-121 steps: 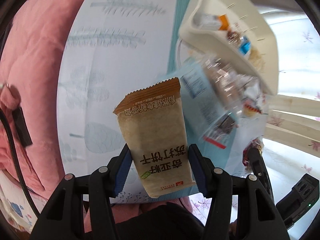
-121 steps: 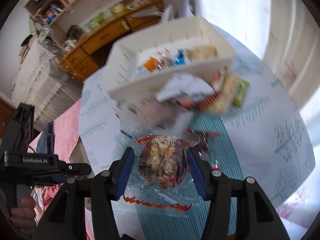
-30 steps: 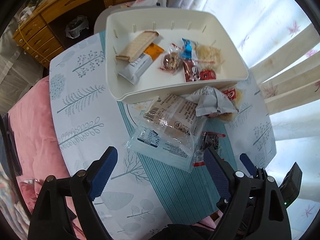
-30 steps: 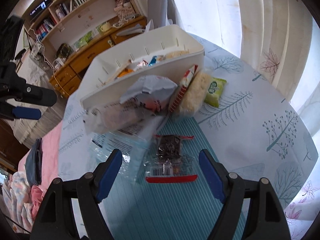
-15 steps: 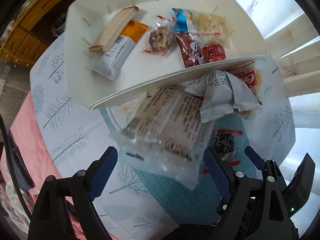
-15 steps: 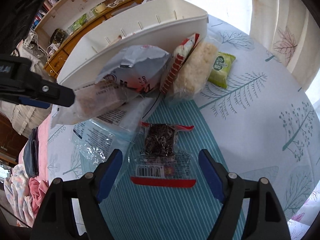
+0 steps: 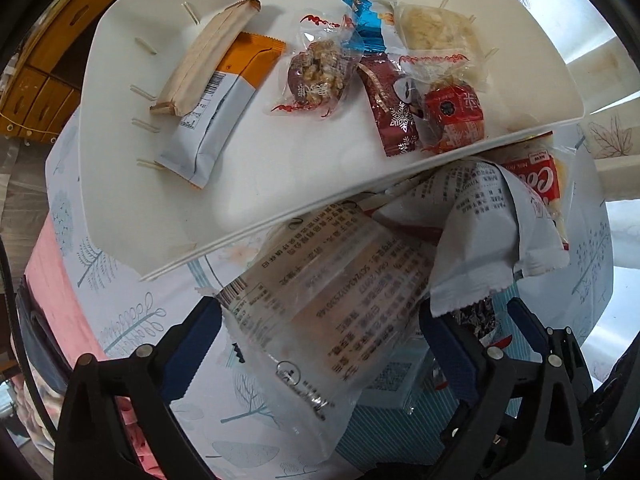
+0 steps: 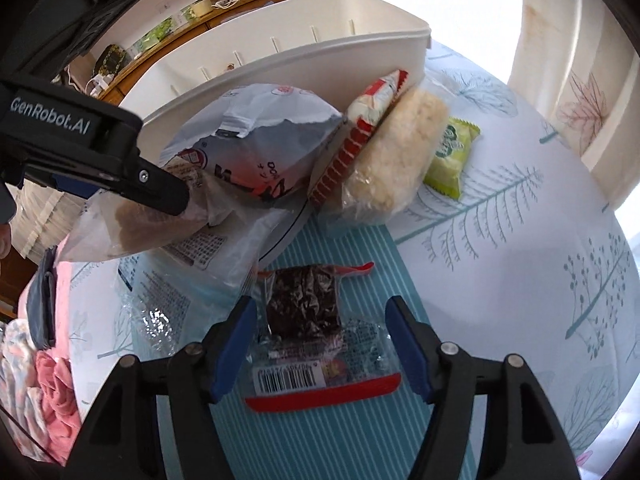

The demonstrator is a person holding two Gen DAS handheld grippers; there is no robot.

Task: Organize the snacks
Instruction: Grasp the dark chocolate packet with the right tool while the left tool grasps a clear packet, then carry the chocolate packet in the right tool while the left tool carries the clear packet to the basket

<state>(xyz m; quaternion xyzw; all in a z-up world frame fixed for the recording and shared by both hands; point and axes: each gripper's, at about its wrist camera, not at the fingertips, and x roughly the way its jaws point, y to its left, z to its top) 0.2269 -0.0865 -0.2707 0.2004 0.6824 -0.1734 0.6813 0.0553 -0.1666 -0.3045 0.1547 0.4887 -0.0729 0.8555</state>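
A white tray point(image 7: 260, 184) holds several snacks: a tan cracker pack point(image 7: 204, 56), an orange-and-white bar point(image 7: 216, 112), a nut cluster pack point(image 7: 316, 76). My left gripper point(image 7: 320, 332) is open, its jaws on either side of a clear-wrapped biscuit pack point(image 7: 332, 292) in front of the tray. My right gripper point(image 8: 320, 344) is open, straddling a dark snack in clear wrap point(image 8: 308, 312) on the teal striped mat. The left gripper's finger point(image 8: 160, 188) shows in the right wrist view, against the biscuit pack point(image 8: 132, 224).
A white crumpled bag point(image 8: 260, 152), a red-and-white pack point(image 8: 360, 140), a rice-cracker pack point(image 8: 396, 152) and a green packet point(image 8: 452, 156) lie against the tray wall point(image 8: 304, 56). A flat blue-printed bag point(image 8: 160, 300) lies at left. Pink bedding point(image 7: 60, 280) borders the table's left edge.
Both grippers have come down and forward. The left one now frames the biscuit pack; the right one now frames the dark snack. Four seconds ago both held snacks, since released.
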